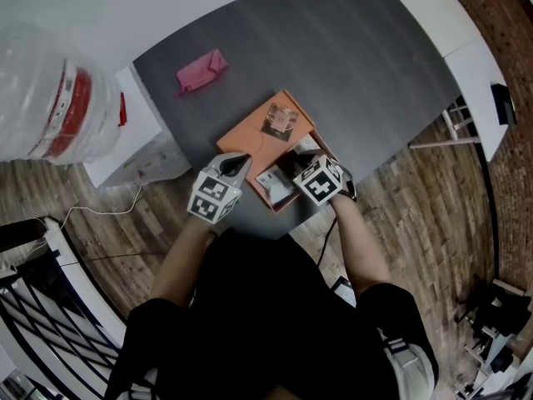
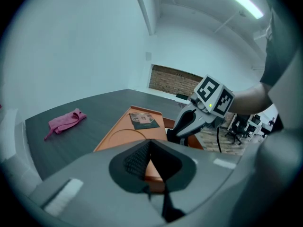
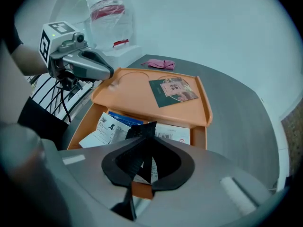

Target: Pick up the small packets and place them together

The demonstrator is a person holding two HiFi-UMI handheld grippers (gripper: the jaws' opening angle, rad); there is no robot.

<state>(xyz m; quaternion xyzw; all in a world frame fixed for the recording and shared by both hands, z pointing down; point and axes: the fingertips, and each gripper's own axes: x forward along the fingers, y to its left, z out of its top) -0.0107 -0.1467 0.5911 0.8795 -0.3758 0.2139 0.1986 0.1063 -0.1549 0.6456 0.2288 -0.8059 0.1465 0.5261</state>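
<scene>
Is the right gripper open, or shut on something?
Shut: the right gripper pinches a small dark packet, over the orange plastic tray.

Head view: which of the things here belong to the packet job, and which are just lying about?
Job: dark packet in the right gripper's jaws; loose packets in the orange tray; printed packet on its upper level.
Lying about: pink cloth; clear plastic bag; white unit beside the table.
</scene>
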